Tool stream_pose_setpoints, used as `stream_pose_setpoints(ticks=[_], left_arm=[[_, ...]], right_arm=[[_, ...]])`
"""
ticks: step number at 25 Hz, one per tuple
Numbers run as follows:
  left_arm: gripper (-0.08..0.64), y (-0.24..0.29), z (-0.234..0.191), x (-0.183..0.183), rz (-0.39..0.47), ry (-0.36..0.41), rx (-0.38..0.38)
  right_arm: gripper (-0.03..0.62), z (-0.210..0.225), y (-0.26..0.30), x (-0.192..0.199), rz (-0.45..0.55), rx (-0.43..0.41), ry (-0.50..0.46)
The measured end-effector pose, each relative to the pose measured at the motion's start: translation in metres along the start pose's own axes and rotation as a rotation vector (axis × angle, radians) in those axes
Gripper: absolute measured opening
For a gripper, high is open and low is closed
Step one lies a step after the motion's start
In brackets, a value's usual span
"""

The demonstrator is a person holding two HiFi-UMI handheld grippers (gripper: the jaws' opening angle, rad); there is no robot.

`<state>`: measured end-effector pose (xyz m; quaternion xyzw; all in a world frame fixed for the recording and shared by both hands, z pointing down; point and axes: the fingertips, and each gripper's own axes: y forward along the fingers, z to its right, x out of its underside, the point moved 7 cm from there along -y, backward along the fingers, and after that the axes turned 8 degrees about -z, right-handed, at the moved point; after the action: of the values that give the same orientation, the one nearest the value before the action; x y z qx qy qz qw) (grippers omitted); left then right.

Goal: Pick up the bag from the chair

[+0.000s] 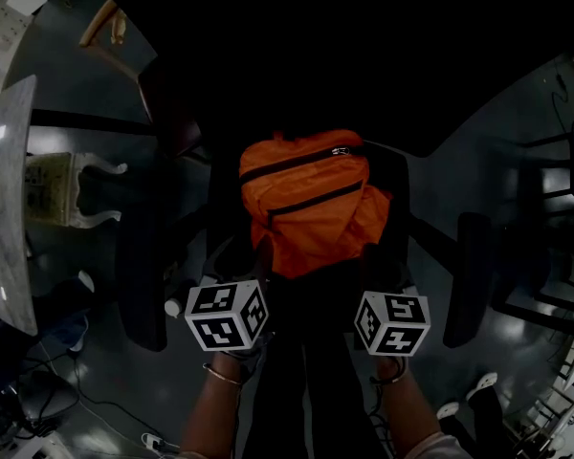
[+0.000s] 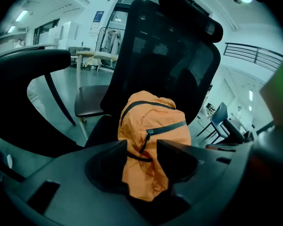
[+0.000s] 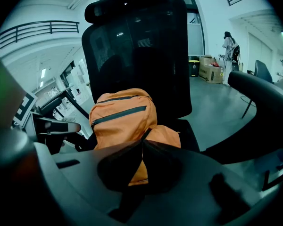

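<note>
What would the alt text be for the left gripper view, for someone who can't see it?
An orange bag sits on the seat of a black office chair, leaning against its mesh back. In the foreground the left claw has its two dark jaws apart, with the bag's lower fabric showing between them.

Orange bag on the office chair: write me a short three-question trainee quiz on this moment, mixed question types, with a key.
1. What colour are the zips on the bag?
2. Whose fingers stand apart, with the bag showing between them? A. left gripper B. right gripper C. neither
3. True or false: the bag hangs from the headrest of the chair.

Key
1. Black.
2. A. The fingertips of the right gripper meet.
3. False. It sits on the seat, against the backrest.
</note>
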<state>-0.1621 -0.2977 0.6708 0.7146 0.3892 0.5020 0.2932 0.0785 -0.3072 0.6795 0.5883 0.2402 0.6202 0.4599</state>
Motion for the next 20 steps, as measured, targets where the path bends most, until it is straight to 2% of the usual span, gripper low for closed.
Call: stream_pose_setpoints(ticks=[5, 20], left_arm=[[0.255, 0.011, 0.000, -0.003, -0.013, 0.009, 0.018], [0.259, 0.031, -0.001, -0.027, -0.003, -0.004, 0.018]], right_arm=[[0.032, 0.001, 0.006, -0.006, -0.002, 0.001, -0.003], [0.032, 0.008, 0.019, -0.026, -0.013, 0.007, -0.018]])
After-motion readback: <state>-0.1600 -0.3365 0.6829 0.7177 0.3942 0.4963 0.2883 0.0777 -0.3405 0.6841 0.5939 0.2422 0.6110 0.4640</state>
